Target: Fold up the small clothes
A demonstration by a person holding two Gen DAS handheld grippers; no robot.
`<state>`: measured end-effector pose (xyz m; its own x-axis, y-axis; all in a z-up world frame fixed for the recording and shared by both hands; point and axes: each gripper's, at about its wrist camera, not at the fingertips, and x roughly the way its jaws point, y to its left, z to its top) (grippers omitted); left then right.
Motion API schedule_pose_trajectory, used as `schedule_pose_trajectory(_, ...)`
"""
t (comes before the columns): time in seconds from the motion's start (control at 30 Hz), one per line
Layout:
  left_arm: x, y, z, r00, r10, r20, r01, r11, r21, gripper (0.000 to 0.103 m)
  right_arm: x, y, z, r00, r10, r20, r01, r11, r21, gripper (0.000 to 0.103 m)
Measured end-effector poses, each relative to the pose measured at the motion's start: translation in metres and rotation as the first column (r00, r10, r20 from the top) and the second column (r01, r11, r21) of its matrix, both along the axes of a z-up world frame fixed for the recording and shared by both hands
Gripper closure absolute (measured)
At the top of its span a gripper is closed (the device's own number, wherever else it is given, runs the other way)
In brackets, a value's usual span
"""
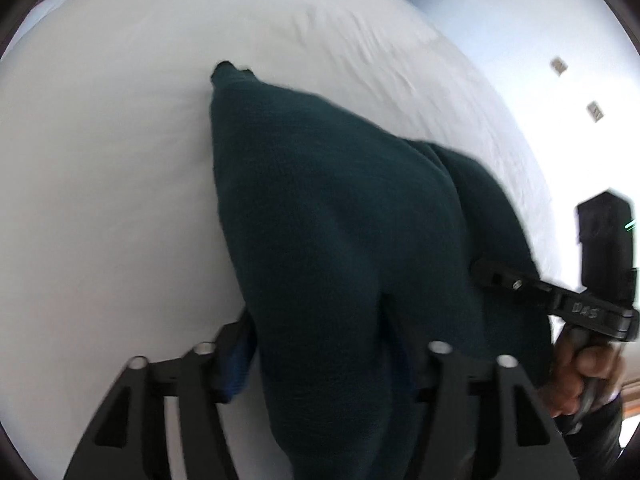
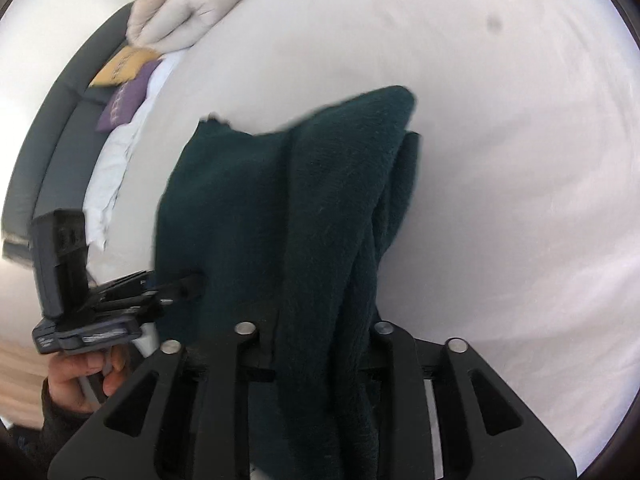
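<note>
A dark green knit garment [image 1: 340, 240] is held hanging over the white bed [image 1: 100, 160], pinched by the right hand-held gripper [image 2: 316, 364] and draped between the left hand-held gripper's [image 1: 320, 368] spread jaws, grip untellable, probably for folding flat.

The garment [image 1: 340, 220] is a dark teal knit, thick and slightly fuzzy, gathered into a long bunched shape with deep lengthwise folds. It is lifted at the near end and slopes down to the white sheet [image 1: 120, 160], where its far end rests. In the left view that far end narrows to a small, uneven corner. In the right view the cloth [image 2: 304, 208] is doubled along its right side, several layers stacked at the edge. Both views are blurred.
</note>
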<state>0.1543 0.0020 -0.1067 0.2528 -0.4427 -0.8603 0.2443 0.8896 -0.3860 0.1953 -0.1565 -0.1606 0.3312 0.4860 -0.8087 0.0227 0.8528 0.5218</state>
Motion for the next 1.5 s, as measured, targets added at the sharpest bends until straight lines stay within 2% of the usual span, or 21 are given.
schedule_pose_trajectory(0.07, 0.003, 0.001, 0.0, 1.0, 0.01, 0.011, -0.01, 1.0, -0.008, 0.03, -0.005, -0.015, -0.019, 0.999, -0.047, -0.015, 0.049, 0.987, 0.151, 0.075)
schedule_pose_trajectory(0.13, 0.001, -0.003, 0.002, 0.999, -0.001, 0.052, 0.0, 1.0, 0.022, 0.025, -0.011, -0.026, -0.024, 0.997, -0.072, -0.021, 0.075, 0.974, 0.212, 0.072)
schedule_pose_trajectory(0.23, -0.008, 0.0, 0.014, 0.996, 0.026, 0.086, -0.03, 0.998, 0.046, 0.026, -0.025, -0.031, -0.012, 0.992, -0.125, -0.013, 0.125, 0.976, 0.176, 0.061)
schedule_pose_trajectory(0.33, -0.029, 0.006, 0.041, 0.977, 0.07, 0.203, -0.093, 0.99, 0.106, 0.028, -0.041, -0.039, 0.014, 0.973, -0.219, 0.069, 0.21, 0.971, 0.118, 0.061)
schedule_pose_trajectory(0.4, -0.041, 0.009, 0.057, 0.961, 0.095, 0.261, -0.123, 0.988, 0.091, 0.028, -0.059, -0.049, 0.037, 0.954, -0.261, 0.149, 0.254, 0.965, 0.067, 0.061)
schedule_pose_trajectory(0.5, -0.058, 0.006, 0.07, 0.945, 0.102, 0.31, -0.124, 0.991, 0.051, 0.028, -0.075, -0.041, 0.074, 0.948, -0.197, 0.249, 0.171, 0.978, 0.123, 0.061)
schedule_pose_trajectory(0.57, -0.063, -0.009, 0.066, 0.948, 0.059, 0.314, -0.087, 0.993, 0.075, 0.028, -0.077, -0.017, 0.083, 0.951, -0.113, 0.289, 0.071, 0.986, 0.152, 0.061)
schedule_pose_trajectory(0.63, -0.064, -0.021, 0.051, 0.958, 0.013, 0.285, -0.054, 0.989, 0.14, 0.028, -0.072, 0.0, 0.075, 0.958, -0.073, 0.275, 0.037, 0.99, 0.135, 0.061)
schedule_pose_trajectory(0.7, -0.063, -0.023, 0.04, 0.959, -0.002, 0.283, -0.06, 0.976, 0.209, 0.027, -0.067, 0.012, 0.043, 0.98, -0.077, 0.186, 0.057, 0.992, 0.109, 0.061)
schedule_pose_trajectory(0.77, -0.061, -0.026, 0.034, 0.958, -0.008, 0.288, -0.061, 0.971, 0.23, 0.024, -0.064, 0.009, 0.01, 0.989, -0.101, 0.111, 0.095, 0.993, 0.065, 0.077)
schedule_pose_trajectory(0.87, -0.063, -0.026, 0.032, 0.959, -0.002, 0.285, -0.064, 0.972, 0.224, 0.022, -0.074, 0.005, -0.01, 0.976, -0.127, 0.179, 0.105, 0.986, 0.13, 0.079)
schedule_pose_trajectory(1.0, -0.062, -0.028, 0.026, 0.954, -0.003, 0.3, -0.07, 0.97, 0.231, 0.021, -0.083, -0.024, -0.025, 0.967, -0.187, 0.174, 0.141, 0.96, 0.244, 0.08)
schedule_pose_trajectory(1.1, -0.072, -0.024, 0.031, 0.946, 0.016, 0.323, -0.095, 0.968, 0.232, 0.021, -0.101, -0.043, -0.017, 0.958, -0.214, 0.188, 0.166, 0.956, 0.242, 0.077)
schedule_pose_trajectory(1.17, -0.079, -0.023, 0.036, 0.934, 0.032, 0.356, -0.124, 0.963, 0.239, 0.021, -0.105, -0.047, -0.007, 0.951, -0.227, 0.212, 0.188, 0.964, 0.186, 0.075)
schedule_pose_trajectory(1.23, -0.089, -0.02, 0.047, 0.912, 0.054, 0.406, -0.157, 0.962, 0.224, 0.019, -0.122, -0.047, 0.012, 0.936, -0.246, 0.251, 0.23, 0.969, 0.089, 0.072)
schedule_pose_trajectory(1.27, -0.097, -0.017, 0.056, 0.893, 0.069, 0.444, -0.176, 0.963, 0.206, 0.015, -0.128, -0.049, 0.024, 0.926, -0.25, 0.283, 0.244, 0.968, 0.059, 0.065)
schedule_pose_trajectory(1.3, -0.104, -0.015, 0.064, 0.872, 0.082, 0.482, -0.198, 0.961, 0.195, 0.006, -0.136, -0.055, 0.04, 0.915, -0.254, 0.312, 0.254, 0.966, 0.041, 0.058)
schedule_pose_trajectory(1.33, -0.112, -0.013, 0.074, 0.842, 0.094, 0.531, -0.223, 0.957, 0.184, 0.0, -0.143, -0.054, 0.054, 0.897, -0.26, 0.358, 0.275, 0.961, 0.01, 0.043)
schedule_pose_trajectory(1.37, -0.123, -0.011, 0.087, 0.798, 0.103, 0.594, -0.25, 0.953, 0.171, 0.0, -0.152, -0.051, 0.071, 0.87, -0.266, 0.415, 0.302, 0.953, -0.021, 0.034)
schedule_pose_trajectory(1.43, -0.145, -0.007, 0.112, 0.706, 0.105, 0.7, -0.287, 0.947, 0.147, 0.0, -0.163, -0.051, 0.099, 0.819, -0.262, 0.51, 0.337, 0.94, -0.059, 0.024)
schedule_pose_trajectory(1.5, -0.172, -0.005, 0.14, 0.58, 0.105, 0.808, -0.344, 0.93, 0.126, 0.0, -0.18, -0.048, 0.133, 0.747, -0.243, 0.619, 0.388, 0.915, -0.109, 0.012)
